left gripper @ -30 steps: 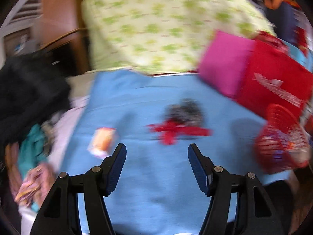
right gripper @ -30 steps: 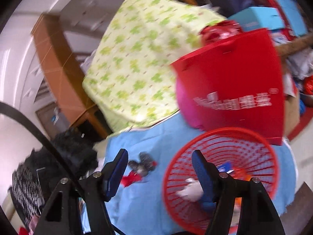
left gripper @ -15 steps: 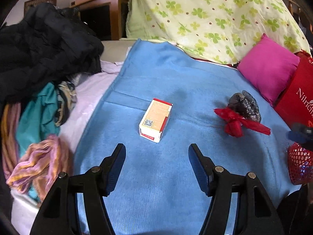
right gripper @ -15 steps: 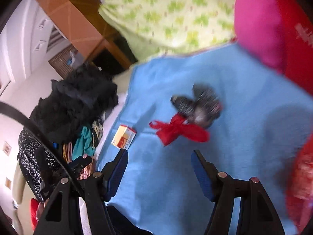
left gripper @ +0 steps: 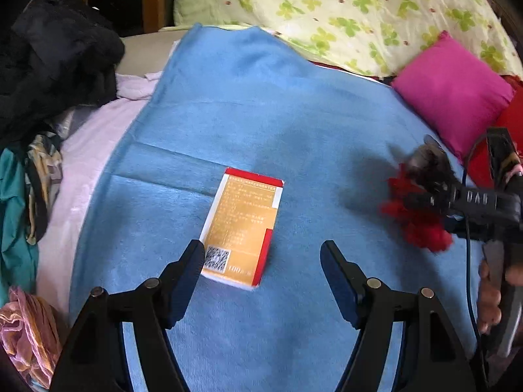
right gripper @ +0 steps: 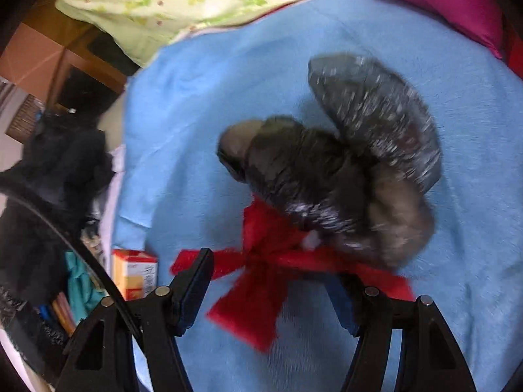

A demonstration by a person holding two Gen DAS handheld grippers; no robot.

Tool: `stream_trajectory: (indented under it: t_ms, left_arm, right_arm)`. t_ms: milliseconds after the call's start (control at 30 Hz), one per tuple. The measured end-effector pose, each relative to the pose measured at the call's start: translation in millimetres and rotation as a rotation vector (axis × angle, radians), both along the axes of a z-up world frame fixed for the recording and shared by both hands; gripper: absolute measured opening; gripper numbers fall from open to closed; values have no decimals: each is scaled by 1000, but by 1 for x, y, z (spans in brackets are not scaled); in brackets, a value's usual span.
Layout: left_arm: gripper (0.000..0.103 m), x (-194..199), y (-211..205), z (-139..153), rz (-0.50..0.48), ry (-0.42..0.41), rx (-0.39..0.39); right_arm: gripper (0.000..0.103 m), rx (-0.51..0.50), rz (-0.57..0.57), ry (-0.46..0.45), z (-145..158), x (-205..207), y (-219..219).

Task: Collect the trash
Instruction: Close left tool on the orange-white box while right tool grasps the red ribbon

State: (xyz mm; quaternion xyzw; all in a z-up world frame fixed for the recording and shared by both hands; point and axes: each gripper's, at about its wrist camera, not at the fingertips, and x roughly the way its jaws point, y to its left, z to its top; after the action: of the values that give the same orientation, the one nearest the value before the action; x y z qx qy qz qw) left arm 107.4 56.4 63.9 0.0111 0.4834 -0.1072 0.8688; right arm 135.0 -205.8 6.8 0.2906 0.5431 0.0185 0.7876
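Home bedroom, lived-in and cluttered. Soft sleeping surface covered with a blue terry-cloth blanket (left gripper: pixel 294 124), over a pale lilac sheet (left gripper: pixel 88 150) at its left edge. Yellow-green clover-print quilt (left gripper: pixel 343 13) bunched at the far end, a magenta square cushion (left gripper: pixel 454 91) beside it. Heap of black fuzzy clothing (left gripper: pixel 55 62) on the left, with loose teal fabric (left gripper: pixel 13 215) and a crumpled pink-gold striped cloth (left gripper: pixel 29 333) below it: laundry piled on the bed. Brown wooden furniture (right gripper: pixel 49 55) with a dark open compartment stands behind the bedding. Daylight falls on the quilt.
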Motion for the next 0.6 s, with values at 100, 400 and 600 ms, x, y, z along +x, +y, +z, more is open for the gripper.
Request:
stream_trajectory:
  t_ms: [100,400,600]
  left_arm:
    - [47,-1,0,3,-17,-22,-27]
    - [40,-11,12,13,33,8,-101]
    - [87,-12,19,24,78,-70,-62]
  right_arm:
    - [47,-63,13,3,-8,2,8]
    - [34,-11,127,-44,2,-51,-2]
    - [34,54,203,-64,14,-113,-16]
